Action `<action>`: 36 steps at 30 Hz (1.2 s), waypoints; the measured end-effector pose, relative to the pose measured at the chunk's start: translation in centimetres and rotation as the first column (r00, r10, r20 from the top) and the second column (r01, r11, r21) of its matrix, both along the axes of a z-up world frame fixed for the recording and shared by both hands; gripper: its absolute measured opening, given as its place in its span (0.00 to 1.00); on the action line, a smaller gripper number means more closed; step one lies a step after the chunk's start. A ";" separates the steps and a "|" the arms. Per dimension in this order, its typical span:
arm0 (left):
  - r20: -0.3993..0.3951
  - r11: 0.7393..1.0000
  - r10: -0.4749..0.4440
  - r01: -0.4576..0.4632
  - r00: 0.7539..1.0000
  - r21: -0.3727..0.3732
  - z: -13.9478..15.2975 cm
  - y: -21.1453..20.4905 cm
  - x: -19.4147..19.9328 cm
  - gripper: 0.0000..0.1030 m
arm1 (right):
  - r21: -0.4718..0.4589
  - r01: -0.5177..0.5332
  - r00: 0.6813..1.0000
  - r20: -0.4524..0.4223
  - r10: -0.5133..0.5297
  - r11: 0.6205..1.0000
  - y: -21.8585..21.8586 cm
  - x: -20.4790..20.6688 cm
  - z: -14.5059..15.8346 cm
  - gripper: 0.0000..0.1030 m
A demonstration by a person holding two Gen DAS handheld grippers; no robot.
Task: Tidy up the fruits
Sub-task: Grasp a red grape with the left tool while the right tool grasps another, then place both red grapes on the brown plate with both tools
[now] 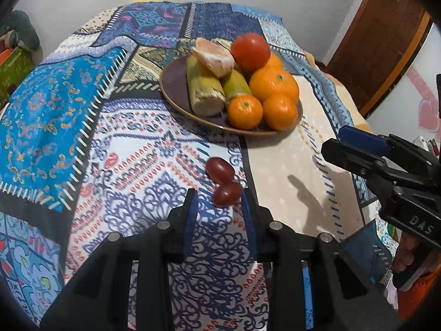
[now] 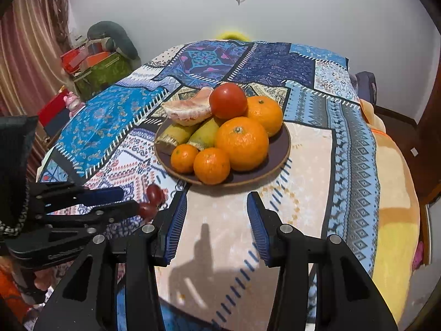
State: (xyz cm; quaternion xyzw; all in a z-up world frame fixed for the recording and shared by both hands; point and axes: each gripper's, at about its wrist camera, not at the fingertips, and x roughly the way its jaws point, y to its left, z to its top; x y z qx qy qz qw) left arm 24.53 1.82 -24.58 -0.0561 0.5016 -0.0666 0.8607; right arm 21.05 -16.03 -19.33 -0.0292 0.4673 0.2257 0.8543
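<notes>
Most of the fruit is already gathered on the plate (image 2: pixel 285 149): oranges (image 2: pixel 241 143), a tomato (image 2: pixel 228 100), peeled citrus and cut stalks. Two grapes (image 1: pixel 223 183) are left on the tablecloth (image 1: pixel 137 151), near the plate. The left gripper (image 1: pixel 219 202) is spread around the nearer grape, not yet pinching it. The right gripper (image 2: pixel 216 207) is held spread and empty over the cloth

White wall (image 2: pixel 303 13), striped curtain (image 2: pixel 24 55), wooden door (image 1: pixel 386 35)
</notes>
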 end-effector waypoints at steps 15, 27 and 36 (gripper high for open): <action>0.005 0.999 -0.002 0.002 1.000 -0.035 -0.9 0.3 0.2 0.24 | 0.017 -0.022 0.999 -0.036 0.023 1.000 1.1 -0.3 -1.1 0.41; 0.038 0.998 0.058 -0.056 0.998 -0.041 0.0 6.3 -2.4 0.24 | -0.019 -0.140 0.988 -0.075 0.138 0.990 7.1 0.2 -3.5 0.41; 0.065 0.997 0.068 -0.065 0.996 -0.046 0.4 7.1 -2.8 0.24 | -0.038 -0.162 0.982 -0.105 0.158 0.986 9.2 1.0 -5.2 0.23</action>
